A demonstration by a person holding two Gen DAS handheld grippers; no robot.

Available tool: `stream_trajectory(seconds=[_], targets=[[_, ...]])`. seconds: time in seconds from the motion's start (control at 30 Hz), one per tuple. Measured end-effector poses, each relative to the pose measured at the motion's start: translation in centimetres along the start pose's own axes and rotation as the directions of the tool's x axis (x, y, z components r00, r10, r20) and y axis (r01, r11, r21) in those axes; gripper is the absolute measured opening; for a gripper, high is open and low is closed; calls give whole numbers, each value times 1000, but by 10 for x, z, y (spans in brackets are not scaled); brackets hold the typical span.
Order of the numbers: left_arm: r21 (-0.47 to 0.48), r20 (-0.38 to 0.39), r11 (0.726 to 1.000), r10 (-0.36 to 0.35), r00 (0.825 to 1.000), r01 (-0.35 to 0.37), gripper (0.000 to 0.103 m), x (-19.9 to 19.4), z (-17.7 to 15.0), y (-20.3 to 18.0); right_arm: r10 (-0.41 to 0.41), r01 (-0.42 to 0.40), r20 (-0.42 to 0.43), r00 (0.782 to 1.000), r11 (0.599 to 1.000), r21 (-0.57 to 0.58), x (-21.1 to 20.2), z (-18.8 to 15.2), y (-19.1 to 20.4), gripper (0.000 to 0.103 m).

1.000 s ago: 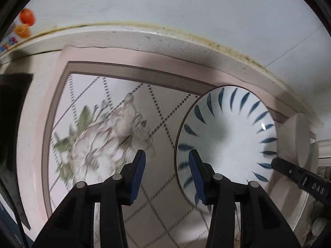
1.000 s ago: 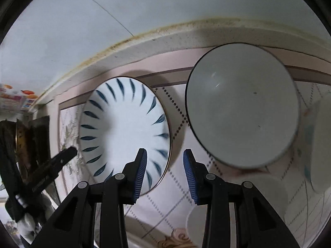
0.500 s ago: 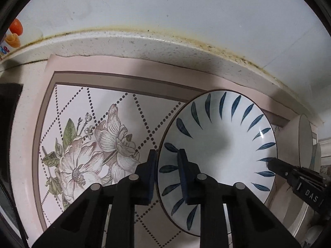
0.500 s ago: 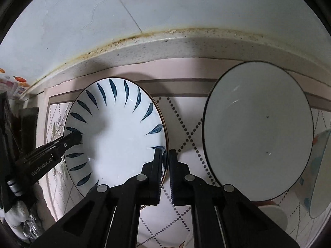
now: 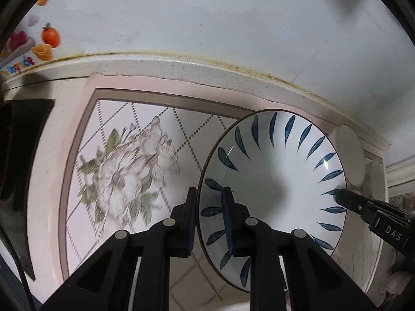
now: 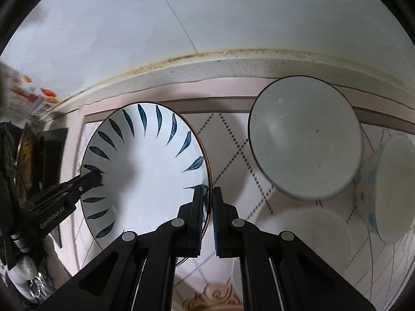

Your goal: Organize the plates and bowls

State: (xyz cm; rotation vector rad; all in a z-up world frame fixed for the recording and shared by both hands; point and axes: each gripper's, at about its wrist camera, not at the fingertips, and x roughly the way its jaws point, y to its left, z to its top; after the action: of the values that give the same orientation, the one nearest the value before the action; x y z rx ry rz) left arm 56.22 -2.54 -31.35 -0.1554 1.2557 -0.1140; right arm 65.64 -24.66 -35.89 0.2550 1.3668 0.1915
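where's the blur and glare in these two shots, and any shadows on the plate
Left wrist view: the floral mat is motion-smeared, small glare streaks sit on the blue-leaf plate, and a grey shadow falls across its middle. Right wrist view: the white bowl is soft at its lower rim, the plate carries a dark shadow left of centre, and the fisheye bends the counter edge.

Looks like a home kitchen to me. There's a speckled stone countertop (image 6: pixel 259 67) running along a tiled wall (image 5: pixel 207 13) with grimy yellowed caulk in the seam, a pink floral placemat (image 5: pixel 122 171) laid out, plus a blue-leaf plate (image 6: pixel 145 171) and a couple of plain bowls (image 6: pixel 306 137). Fruit-print packaging (image 5: pixel 39 44) sits off in the corner.
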Motion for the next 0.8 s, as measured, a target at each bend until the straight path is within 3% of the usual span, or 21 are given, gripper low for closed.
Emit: stream_trajectory(seconds=[0.17,0.4,0.63,0.8], targets=[[18,31,1000,-8,999,8,16,-41,-32,-1,20,-20,38,999,1000,-12,-43,-38,6,8],[18,19,1000,-18,1000,17,16,-79,-88,5,38,-37,42,998,999,-16,-72,-110,18,8],[56,-38,998,-10,999,12,16,-73,-148,17,43,-43,-8,999,999,6,-61,-184,24,8],[78,-79,997,15,997,-9,16,-53,-171,22,36,-35,-47,998,999,16,-38,-216,24,8]])
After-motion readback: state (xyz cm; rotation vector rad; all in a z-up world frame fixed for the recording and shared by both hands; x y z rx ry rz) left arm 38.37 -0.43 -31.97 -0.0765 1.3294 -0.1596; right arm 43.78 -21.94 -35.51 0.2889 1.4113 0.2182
